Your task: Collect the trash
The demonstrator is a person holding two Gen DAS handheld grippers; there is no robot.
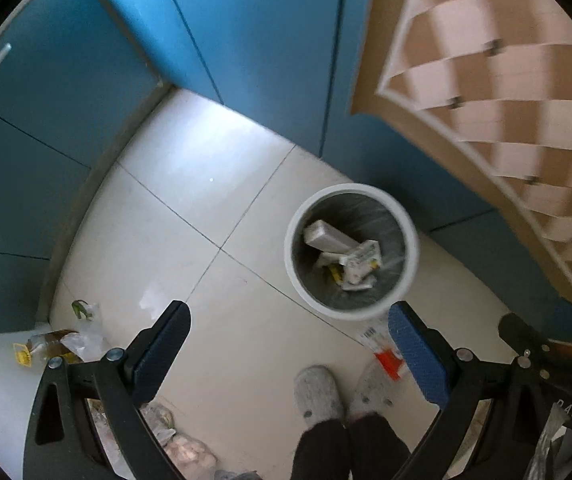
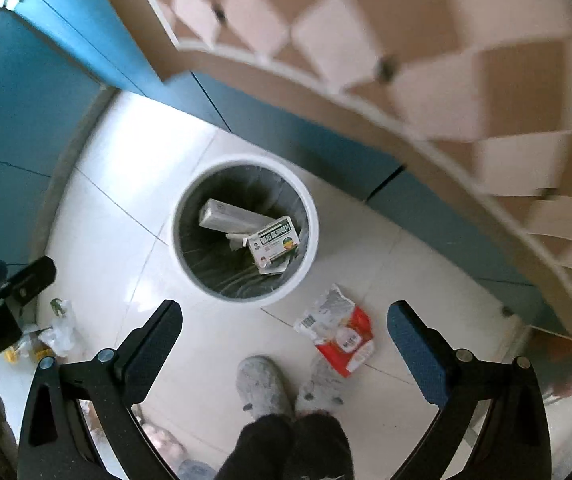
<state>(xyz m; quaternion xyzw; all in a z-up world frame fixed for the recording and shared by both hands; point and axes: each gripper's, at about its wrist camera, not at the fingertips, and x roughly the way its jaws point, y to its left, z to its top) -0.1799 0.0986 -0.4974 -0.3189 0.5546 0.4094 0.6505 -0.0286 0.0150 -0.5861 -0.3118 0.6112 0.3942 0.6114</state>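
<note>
Right gripper (image 2: 284,342): jaws spread wide, nothing between them, pointing down at the floor just short of the trash bin.
Left gripper (image 1: 289,344): jaws also wide apart and empty, pointing down beside the right one.
Trash bin (image 2: 309,216): round, white rim, dark liner, standing on pale floor tiles; a long grey box (image 2: 234,216) and a small printed box (image 2: 274,242) already lie inside.
Red and white wrapper (image 2: 341,334): flat on the floor just beside the bin, on the side nearest the person's grey slippers (image 2: 264,386); its long axis runs from the bin towards the slippers.
Nearer gripper: by my reading the right one; the wrapper shows just inside its right finger, while in the left view that gripper's right finger mostly hides it.
Other litter (image 2: 60,330): clear plastic scraps and a yellow piece, well apart from the bin, to its left by the blue cabinet base.
Room to move: open tile all round the wrapper; blue cabinets (image 1: 246,32) close behind the bin.
</note>
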